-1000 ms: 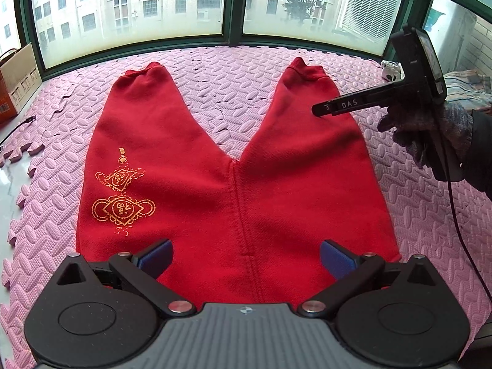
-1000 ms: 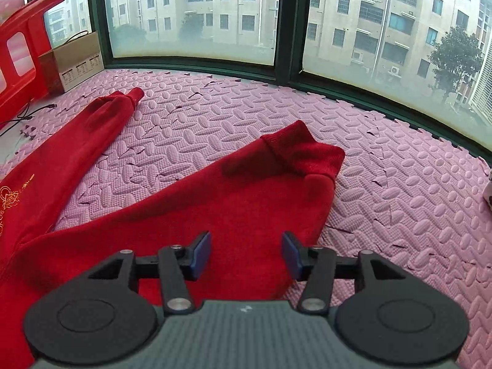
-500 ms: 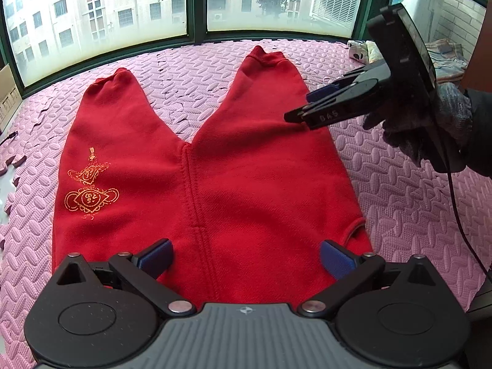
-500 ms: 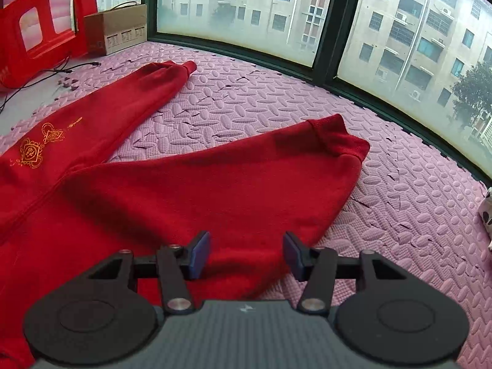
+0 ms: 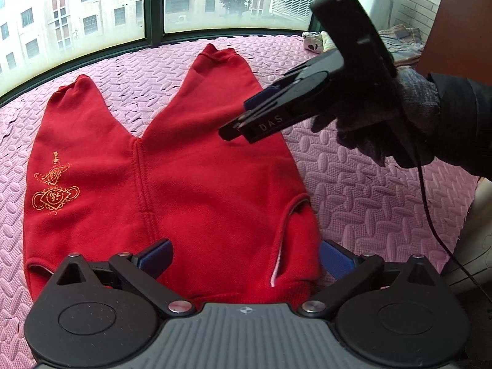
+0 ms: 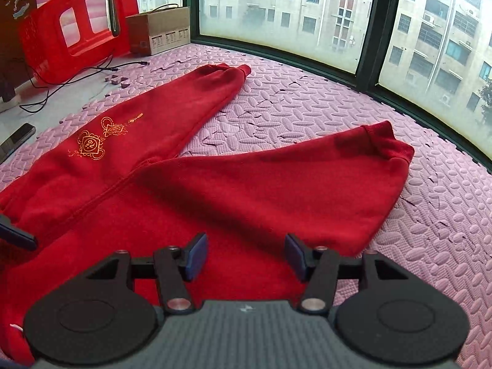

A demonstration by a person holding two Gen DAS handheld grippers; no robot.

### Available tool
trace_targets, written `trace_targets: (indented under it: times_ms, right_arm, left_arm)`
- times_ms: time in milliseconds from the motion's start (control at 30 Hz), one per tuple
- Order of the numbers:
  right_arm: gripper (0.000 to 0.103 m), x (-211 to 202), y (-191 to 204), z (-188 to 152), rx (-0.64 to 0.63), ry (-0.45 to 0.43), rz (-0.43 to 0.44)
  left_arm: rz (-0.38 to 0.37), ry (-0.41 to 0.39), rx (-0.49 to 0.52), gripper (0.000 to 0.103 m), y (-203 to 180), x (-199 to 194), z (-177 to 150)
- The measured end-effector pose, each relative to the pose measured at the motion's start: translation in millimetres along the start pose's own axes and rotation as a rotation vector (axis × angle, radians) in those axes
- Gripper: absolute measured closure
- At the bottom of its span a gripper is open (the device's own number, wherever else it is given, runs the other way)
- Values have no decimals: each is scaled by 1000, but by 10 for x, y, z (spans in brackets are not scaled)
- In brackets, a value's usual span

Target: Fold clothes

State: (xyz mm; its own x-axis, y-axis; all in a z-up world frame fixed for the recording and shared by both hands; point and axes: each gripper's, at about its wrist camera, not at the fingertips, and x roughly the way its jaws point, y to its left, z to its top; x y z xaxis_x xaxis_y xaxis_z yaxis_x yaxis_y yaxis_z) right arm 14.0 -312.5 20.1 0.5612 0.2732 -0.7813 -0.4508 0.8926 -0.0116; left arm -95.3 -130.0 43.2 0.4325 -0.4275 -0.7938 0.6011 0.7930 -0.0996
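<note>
Since a second ago, right gripper (image 5: 236,129) has swung inward over the trousers' right leg, jaws narrowly parted, gripping nothing. Left gripper (image 5: 246,259) hovers at the waistband, jaws wide, empty. Red trousers (image 5: 172,184) lie flat and unfolded on the pink foam mat (image 5: 369,184), legs splayed in a V. Long axis runs from waistband at the near edge to cuffs toward the window. No fold shows; folding remains.

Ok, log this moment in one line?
red fleece trousers: flat on pink foam mat, unfolded | left gripper: open, at waistband | right gripper: open, above right leg
</note>
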Motion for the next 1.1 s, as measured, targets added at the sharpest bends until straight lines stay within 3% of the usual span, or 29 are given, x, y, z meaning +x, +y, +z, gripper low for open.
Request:
trace_targets:
  times_ms: [267, 400, 500, 633, 767, 1100]
  right_arm:
    - [43, -34, 7, -45, 9, 22, 46]
    - [36, -21, -16, -41, 21, 20, 37]
    - [36, -10, -33, -38, 29, 18, 30]
    - [33, 4, -55, -34, 41, 16, 22]
    - [33, 6, -68, -39, 47, 14, 14]
    - [33, -420, 392, -348, -71, 7, 19]
  left_arm:
    - [-56, -47, 23, 6, -58, -63, 52]
    - [-109, -43, 35, 16, -116, 38, 90]
    - [-157, -21, 51, 31, -170, 101, 71]
    - [-177, -11, 86, 39, -236, 102, 3]
    - [-189, -14, 69, 42, -200, 57, -17]
    - [-167, -23, 56, 41, -185, -86, -140]
